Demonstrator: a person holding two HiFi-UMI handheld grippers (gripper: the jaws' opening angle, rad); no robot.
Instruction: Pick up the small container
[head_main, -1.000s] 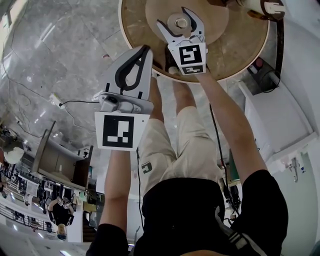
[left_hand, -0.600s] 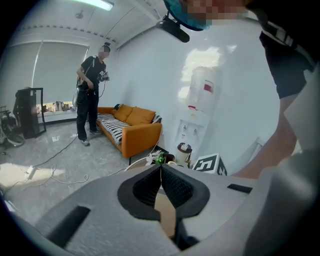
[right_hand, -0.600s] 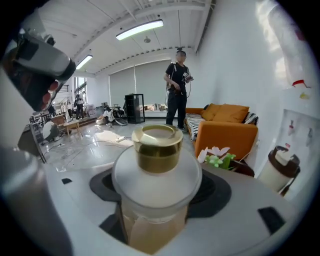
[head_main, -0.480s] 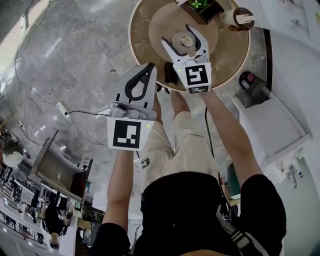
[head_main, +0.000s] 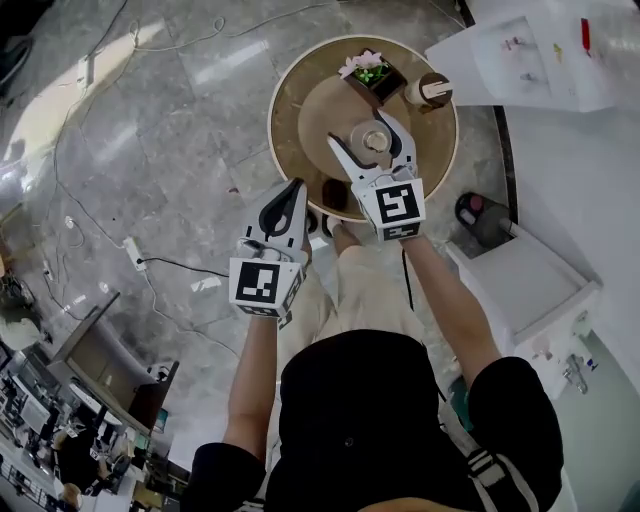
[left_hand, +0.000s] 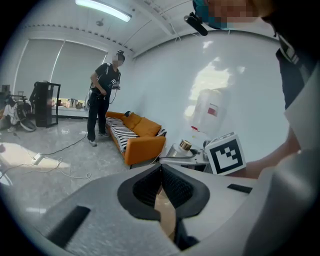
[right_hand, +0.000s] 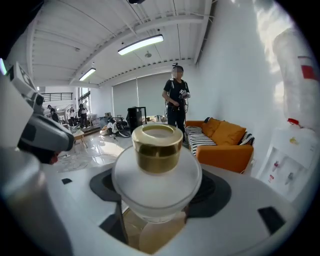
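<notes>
The small container (head_main: 376, 138), a frosted white jar with a gold cap, stands upright over the raised middle disc of the round wooden table (head_main: 290, 150). My right gripper (head_main: 362, 130) reaches over the table, jaws on either side of the jar and shut on it. In the right gripper view the container (right_hand: 157, 170) fills the gap between the black pads (right_hand: 102, 187). I cannot tell whether it is off the disc. My left gripper (head_main: 296, 188) is shut and empty, hanging short of the table's near edge; its jaws meet (left_hand: 161, 169) in its own view.
A dark planter with pink flowers (head_main: 372, 72) and a brown-and-white cup (head_main: 428, 92) stand at the table's far side. A white cabinet (head_main: 540, 290) is at the right, a white counter (head_main: 540, 50) beyond it. A cable (head_main: 170, 265) lies on the marble floor. A person stands by an orange sofa (right_hand: 225, 137).
The head view has drawn back, so the table looks smaller and sits lower in the frame. The right gripper stays around the container; the left stays shut beside it.
</notes>
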